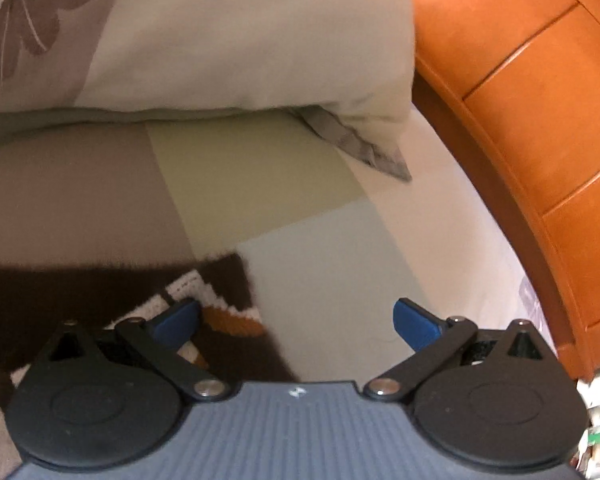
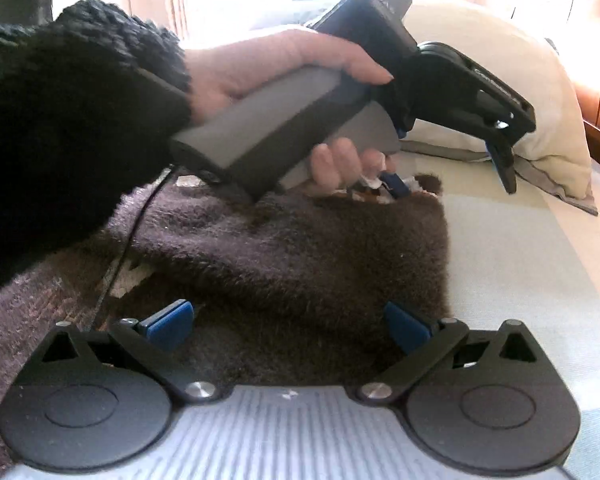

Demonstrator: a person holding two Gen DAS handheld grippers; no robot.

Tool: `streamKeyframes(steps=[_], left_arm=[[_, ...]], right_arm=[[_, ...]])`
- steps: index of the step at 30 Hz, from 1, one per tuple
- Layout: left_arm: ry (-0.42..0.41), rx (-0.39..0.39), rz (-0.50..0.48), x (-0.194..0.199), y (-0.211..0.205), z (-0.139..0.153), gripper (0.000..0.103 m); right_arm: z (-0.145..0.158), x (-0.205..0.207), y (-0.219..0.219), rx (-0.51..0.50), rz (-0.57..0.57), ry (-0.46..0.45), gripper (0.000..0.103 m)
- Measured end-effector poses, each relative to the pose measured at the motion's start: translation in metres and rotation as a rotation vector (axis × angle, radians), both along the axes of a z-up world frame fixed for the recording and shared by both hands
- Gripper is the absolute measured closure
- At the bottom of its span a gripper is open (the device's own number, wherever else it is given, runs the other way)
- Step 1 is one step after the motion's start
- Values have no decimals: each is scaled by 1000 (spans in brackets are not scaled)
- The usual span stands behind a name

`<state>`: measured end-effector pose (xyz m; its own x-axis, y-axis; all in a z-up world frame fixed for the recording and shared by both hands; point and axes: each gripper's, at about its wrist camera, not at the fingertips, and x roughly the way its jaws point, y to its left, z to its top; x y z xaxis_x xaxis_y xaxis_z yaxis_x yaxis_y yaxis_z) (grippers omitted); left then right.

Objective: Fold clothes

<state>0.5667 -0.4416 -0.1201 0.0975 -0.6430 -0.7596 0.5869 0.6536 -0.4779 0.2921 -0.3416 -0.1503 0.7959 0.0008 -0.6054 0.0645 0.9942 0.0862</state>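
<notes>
Because both grippers stand with their jaws spread wide and nothing between them, the main risk is a poor first grab on the sweater, which lies flat on the bed, dark brown and fuzzy, with a patterned white and orange part near its far edge. The left gripper hovers over that far edge, one blue pad above the knit pattern and the other above bare sheet, so closing from there could pinch the sheet along with the knit, or catch only a thin lip that slips out on the lift. The right gripper sits low over the near part of the sweater, and its view shows the person's hand holding the left tool just above the cloth. Thick pile hides how many layers lie underneath; I cannot tell, so a bite could take one layer and leave the fold crooked. A cable trails across the sweater and may snag or drag the fabric. The pillow lies near, and a wide sweep could bump it.
</notes>
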Motion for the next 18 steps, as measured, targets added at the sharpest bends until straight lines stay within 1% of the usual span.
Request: streamKeyframes(steps=[2,4,6,8,12,13,14,17,18], left_arm=[[8,1,-6,0,2,3,1],[-5,5,-17,-6,5,13,1],[-34,-19,-43,-14,10,26,1],[-57,-38,-50,-16,10,30,1],[-31,27,-13,-3,-4,3,1],[-36,31,-11,-3,-5,3,1],[-42,34,-10,-3,-6,3,1],[-35,67,-27,-9,2,18,1],[-55,82,-37,-15,11,27,1]], right_arm=[[0,0,0,4,0,0,0],[0,-1,1,3,2,2,0],[1,-3,3,-1,1,3,0],[1,-3,3,-4,1,3,0],[2,-3,2,1,-3,5,0],[3,-2,1,7,-5,6,0],[3,-2,0,16,-5,7,0],[8,-3,-4,58,-18,12,0],[10,-4,-5,74,-28,12,0]])
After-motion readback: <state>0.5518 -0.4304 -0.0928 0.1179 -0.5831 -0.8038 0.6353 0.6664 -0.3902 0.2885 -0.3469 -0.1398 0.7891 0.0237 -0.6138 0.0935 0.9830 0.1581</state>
